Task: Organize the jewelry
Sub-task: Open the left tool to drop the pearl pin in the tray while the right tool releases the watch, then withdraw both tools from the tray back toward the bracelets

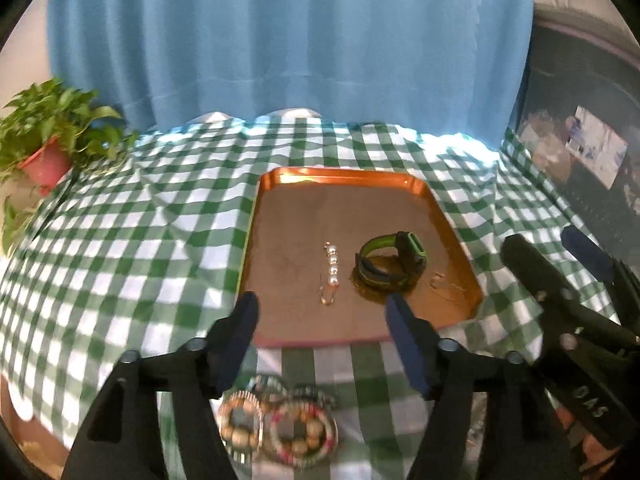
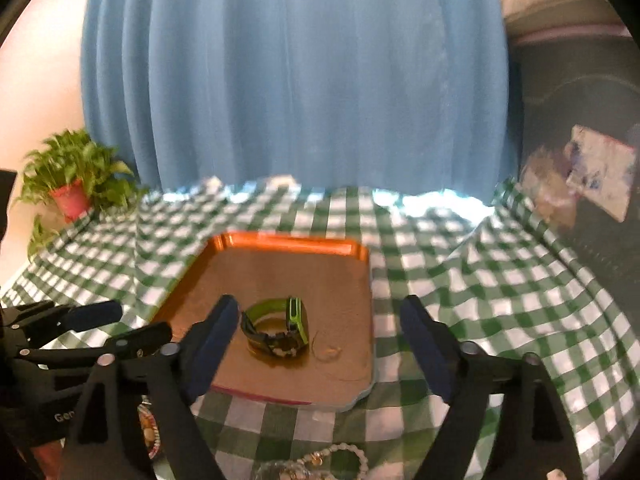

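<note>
- Left gripper [image 1: 322, 312]: fingers [image 1: 244, 320] spread wide with nothing between them, low in the frame.
- Right gripper [image 2: 316, 320]: fingers [image 2: 218, 324] likewise apart and empty.
- Green watch [image 1: 392, 262] and pearl pin [image 1: 331, 272] lie on the copper tray [image 1: 344, 178], mid-frame.
- Beaded bracelets [image 1: 280, 428] rest on the checked tabletop [image 1: 120, 240], bottom centre.
</note>
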Demonstrator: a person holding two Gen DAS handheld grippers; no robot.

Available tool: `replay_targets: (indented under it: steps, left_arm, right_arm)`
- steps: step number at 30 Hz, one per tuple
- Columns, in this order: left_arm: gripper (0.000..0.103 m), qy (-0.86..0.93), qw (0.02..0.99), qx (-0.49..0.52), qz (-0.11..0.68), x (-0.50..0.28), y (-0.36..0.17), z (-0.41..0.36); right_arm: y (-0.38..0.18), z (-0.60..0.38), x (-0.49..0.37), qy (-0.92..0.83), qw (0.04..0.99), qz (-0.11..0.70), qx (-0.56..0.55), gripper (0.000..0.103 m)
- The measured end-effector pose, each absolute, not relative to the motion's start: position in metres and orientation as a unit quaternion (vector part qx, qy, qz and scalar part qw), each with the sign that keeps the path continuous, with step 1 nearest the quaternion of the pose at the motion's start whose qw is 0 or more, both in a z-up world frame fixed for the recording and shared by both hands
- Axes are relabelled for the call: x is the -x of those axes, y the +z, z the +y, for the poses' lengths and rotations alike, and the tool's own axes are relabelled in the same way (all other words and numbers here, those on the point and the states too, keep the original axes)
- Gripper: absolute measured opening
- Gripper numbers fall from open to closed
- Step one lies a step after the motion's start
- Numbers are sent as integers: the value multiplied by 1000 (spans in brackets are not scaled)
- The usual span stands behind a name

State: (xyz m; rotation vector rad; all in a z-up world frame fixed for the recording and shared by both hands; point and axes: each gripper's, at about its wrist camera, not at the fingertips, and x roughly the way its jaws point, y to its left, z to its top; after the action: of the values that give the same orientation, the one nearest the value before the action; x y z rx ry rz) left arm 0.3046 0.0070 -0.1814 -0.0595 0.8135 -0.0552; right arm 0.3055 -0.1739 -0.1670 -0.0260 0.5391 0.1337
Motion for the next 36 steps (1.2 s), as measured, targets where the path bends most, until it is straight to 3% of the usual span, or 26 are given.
replay_targets:
  steps: [2, 4, 6, 14, 18, 21, 24, 30, 36]
  left_arm:
    - [78, -21, 918, 38, 395, -283, -168, 11]
    - [81, -16, 919, 45, 392, -261, -159, 14]
    - [84, -18, 920, 44, 389, -237, -150, 14]
    - [84, -33, 940, 19, 339, -135, -107, 12]
    - [90, -52, 952, 16, 300, -89, -98, 13]
    - [101, -47, 954, 15, 295, -67, -99, 17]
    - [101, -61, 948, 48, 309, -57, -107, 25]
    - [101, -73, 944, 56, 318, -58, -126, 30]
    - [101, -76, 947, 24, 310, -68, -147, 34]
  right_arm:
    - [-151, -179, -286, 83, 965, 250, -5, 86]
    - [-138, -181, -268, 87, 966, 245, -7, 98]
    - [-128, -179, -245, 66, 969, 237, 17, 103]
    - [-91, -172, -144, 48, 973, 219, 55, 103]
    - [-82, -173, -101, 44, 974, 213, 59, 103]
    - [-80, -175, -77, 53, 972, 222, 57, 101]
    - [-83, -179, -54, 83, 969, 230, 43, 100]
    - [-106, -171, -44, 98, 959, 259, 57, 72]
    - [-125, -177, -56, 102, 957, 268, 50, 72]
